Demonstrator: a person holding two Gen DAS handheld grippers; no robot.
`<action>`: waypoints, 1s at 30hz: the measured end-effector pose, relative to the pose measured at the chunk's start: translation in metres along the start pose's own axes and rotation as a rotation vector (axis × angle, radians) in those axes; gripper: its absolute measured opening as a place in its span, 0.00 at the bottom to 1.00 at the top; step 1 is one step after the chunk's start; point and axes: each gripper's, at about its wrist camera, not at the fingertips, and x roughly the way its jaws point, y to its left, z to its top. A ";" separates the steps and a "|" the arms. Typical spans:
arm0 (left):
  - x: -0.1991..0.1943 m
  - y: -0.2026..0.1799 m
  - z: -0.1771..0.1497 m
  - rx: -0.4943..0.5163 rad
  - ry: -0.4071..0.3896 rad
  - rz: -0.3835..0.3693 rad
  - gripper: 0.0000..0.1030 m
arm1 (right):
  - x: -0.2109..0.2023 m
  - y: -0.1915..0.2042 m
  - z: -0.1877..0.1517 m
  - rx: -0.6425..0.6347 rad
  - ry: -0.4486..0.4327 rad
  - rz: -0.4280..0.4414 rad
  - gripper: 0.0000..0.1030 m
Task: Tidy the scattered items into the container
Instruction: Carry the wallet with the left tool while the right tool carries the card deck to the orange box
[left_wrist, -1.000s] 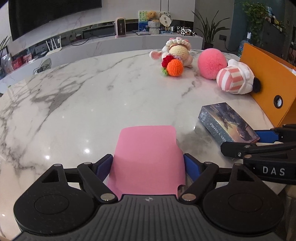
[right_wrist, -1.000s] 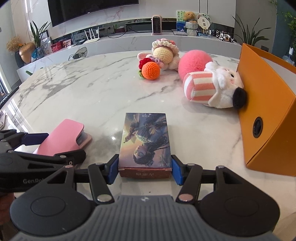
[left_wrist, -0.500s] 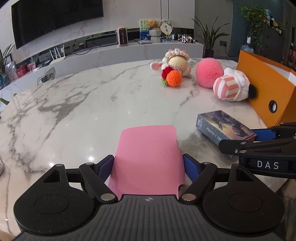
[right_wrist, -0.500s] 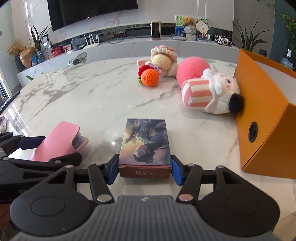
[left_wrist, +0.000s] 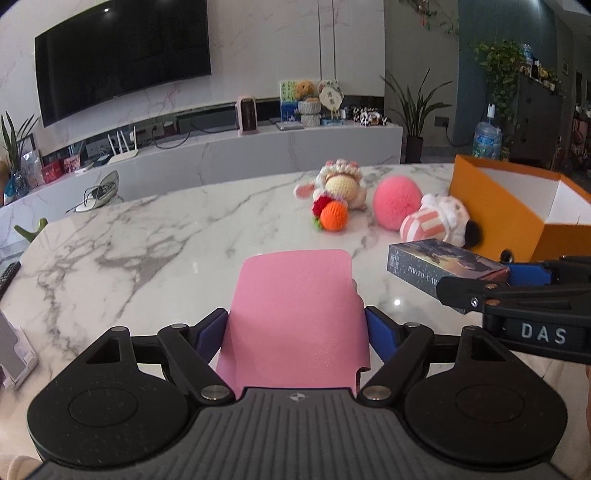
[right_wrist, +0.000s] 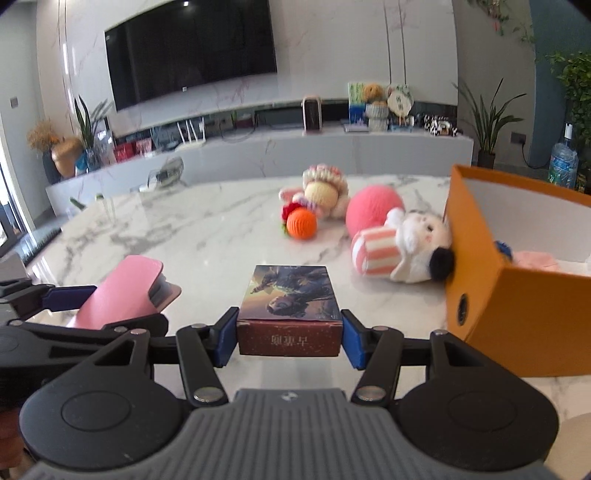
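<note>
My left gripper (left_wrist: 295, 325) clamps the pink case (left_wrist: 295, 310) by its sides at lower centre, jaws set wide and pads against it. My right gripper (right_wrist: 290, 332) is closed partway on the photo-card box (right_wrist: 290, 295), lower centre, clear of the marble table (right_wrist: 184, 229). At right stands the orange container (right_wrist: 517, 295), plush toys (right_wrist: 402, 251) against its wall.

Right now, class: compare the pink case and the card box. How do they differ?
The pink case is plain and single-coloured with rounded corners; the card box is printed with artwork and lettering and has square edges. The pink case sits clamped in the left gripper; the card box sits in the right gripper. Both appear lifted off the marble table.
</note>
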 end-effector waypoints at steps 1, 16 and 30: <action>-0.004 -0.004 0.004 0.005 -0.014 -0.005 0.90 | -0.007 -0.002 0.001 0.006 -0.016 -0.003 0.58; -0.018 -0.087 0.075 0.096 -0.155 -0.162 0.90 | -0.091 -0.079 0.040 0.116 -0.235 -0.174 0.58; 0.027 -0.196 0.128 0.242 -0.183 -0.327 0.90 | -0.098 -0.182 0.064 0.194 -0.227 -0.384 0.58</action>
